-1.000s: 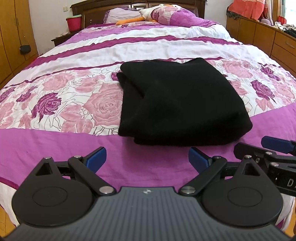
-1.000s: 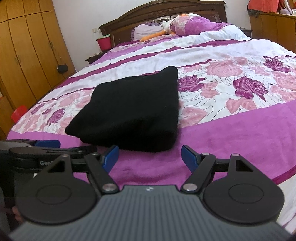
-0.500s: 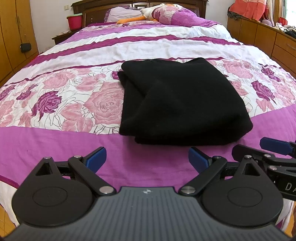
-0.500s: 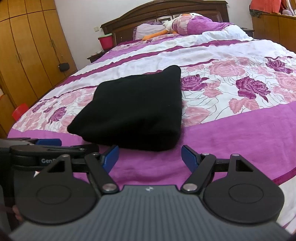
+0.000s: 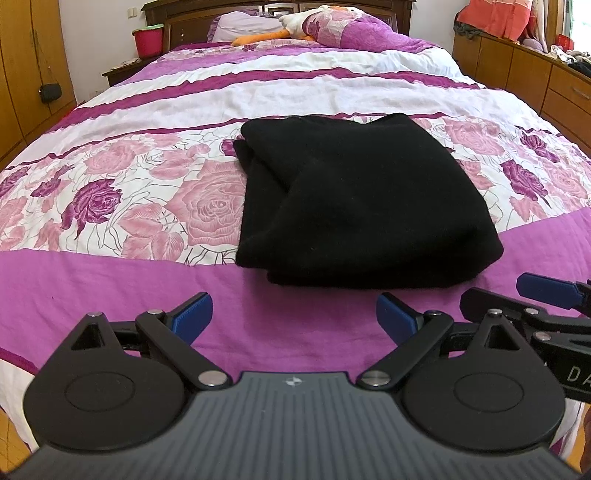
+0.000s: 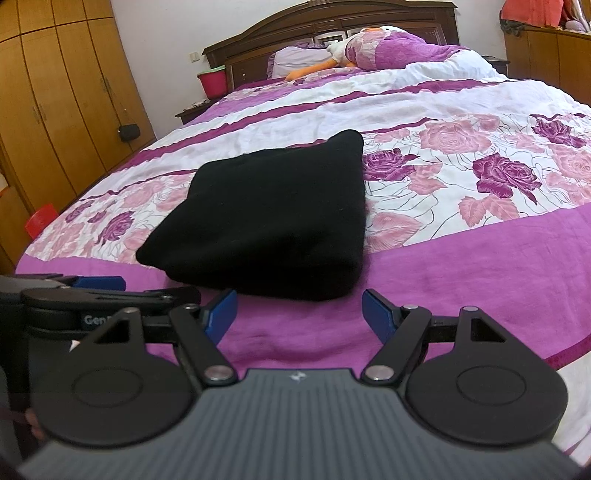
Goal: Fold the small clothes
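Observation:
A black garment (image 5: 362, 199) lies folded into a thick rectangle on the purple flowered bedspread (image 5: 110, 192); in the right wrist view the same black garment (image 6: 269, 218) sits just beyond the fingers. My left gripper (image 5: 294, 316) hovers over the bed's near purple band, open, with nothing between its blue pads, short of the garment's front edge. My right gripper (image 6: 299, 313) is open too, empty, just in front of the garment's near fold. Each gripper shows at the edge of the other's view, side by side.
A pillow and a rolled purple quilt (image 5: 354, 33) with a plush toy lie by the dark headboard. A red bucket (image 5: 147, 40) stands on a nightstand at the left. Wooden wardrobes (image 6: 55, 110) line the left wall, and low cabinets (image 5: 535, 74) with piled clothes line the right.

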Available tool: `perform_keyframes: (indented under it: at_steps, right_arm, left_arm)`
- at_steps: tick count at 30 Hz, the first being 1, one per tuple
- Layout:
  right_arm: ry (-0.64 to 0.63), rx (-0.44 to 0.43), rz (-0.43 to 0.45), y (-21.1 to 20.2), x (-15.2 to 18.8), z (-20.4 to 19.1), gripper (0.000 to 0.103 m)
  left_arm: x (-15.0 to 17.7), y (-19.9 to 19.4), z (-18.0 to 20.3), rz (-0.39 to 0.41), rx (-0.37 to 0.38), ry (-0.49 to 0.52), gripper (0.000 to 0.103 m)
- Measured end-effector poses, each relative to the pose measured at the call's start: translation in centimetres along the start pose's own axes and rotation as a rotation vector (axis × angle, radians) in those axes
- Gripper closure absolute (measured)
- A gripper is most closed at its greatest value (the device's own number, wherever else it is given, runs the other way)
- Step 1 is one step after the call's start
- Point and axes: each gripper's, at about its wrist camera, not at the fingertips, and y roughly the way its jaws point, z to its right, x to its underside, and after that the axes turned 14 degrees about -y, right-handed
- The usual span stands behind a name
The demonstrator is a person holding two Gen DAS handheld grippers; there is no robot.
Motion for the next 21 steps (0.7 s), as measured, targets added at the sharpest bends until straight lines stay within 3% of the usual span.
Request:
perform_keyframes:
  at_steps: [21]
  right_arm:
    - [-0.005,-0.002,0.001,0.0,-0.01,-0.11,0.027]
  left_arm:
    - [0.19,0.21,-0.15,-0.008,-0.002,-0.005,0.006]
